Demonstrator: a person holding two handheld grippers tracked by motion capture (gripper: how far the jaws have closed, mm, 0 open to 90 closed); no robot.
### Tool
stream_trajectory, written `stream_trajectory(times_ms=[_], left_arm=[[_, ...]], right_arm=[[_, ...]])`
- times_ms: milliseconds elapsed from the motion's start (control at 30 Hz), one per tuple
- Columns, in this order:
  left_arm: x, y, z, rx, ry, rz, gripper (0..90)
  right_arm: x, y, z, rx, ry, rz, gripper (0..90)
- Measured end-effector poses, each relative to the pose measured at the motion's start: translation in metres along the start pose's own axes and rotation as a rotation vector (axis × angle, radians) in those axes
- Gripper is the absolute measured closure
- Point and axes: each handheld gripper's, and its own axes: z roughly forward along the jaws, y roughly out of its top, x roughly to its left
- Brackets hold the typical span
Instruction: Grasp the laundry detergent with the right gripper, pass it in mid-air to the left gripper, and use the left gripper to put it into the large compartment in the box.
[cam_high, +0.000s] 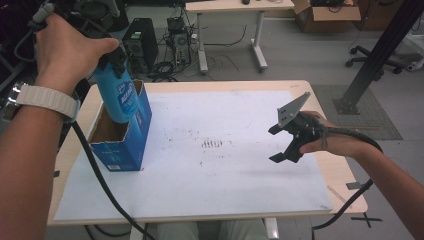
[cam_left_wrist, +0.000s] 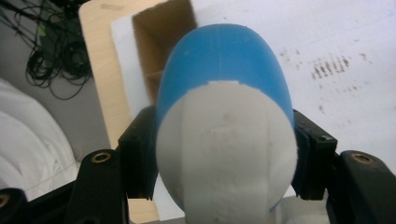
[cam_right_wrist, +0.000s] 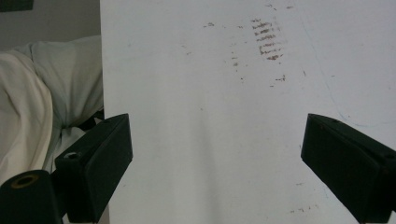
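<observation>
Clamped between the left gripper's (cam_left_wrist: 224, 158) two black, blocky jaws sits a smooth blue plastic bottle (cam_left_wrist: 224, 79) with a matte white cap end (cam_left_wrist: 226, 154); the pads press flat against both of its rounded sides. From the high view, that bottle (cam_high: 119, 97) hangs neck-up in the left gripper (cam_high: 114, 59), with its lower part inside the open top of a tall blue cardboard box (cam_high: 122, 145) whose bare brown inner walls show. This box stands upright near the left edge of a white, scuffed sheet (cam_high: 210, 195) covering the pale wooden table (cam_high: 345, 175). Over the sheet's right side the right gripper (cam_high: 281, 144) hovers, its angular black jaws spread wide apart with nothing between them, a grey three-cornered plate (cam_high: 292, 109) on top.
</observation>
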Motion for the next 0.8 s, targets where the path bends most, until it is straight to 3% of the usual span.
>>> stream_trajectory(times_ms=[333,800], left_arm=[[0.024,-0.005,0.020,-0.021,0.016,-0.082,38.1],[0.035,-0.013,0.053,-0.026,0.012,-0.096,38.1]], right_arm=[[-0.001,0.002,-0.003,-0.006,0.004,-0.003,8.7],[-0.003,0.001,0.002,0.000,0.010,0.005,8.8]])
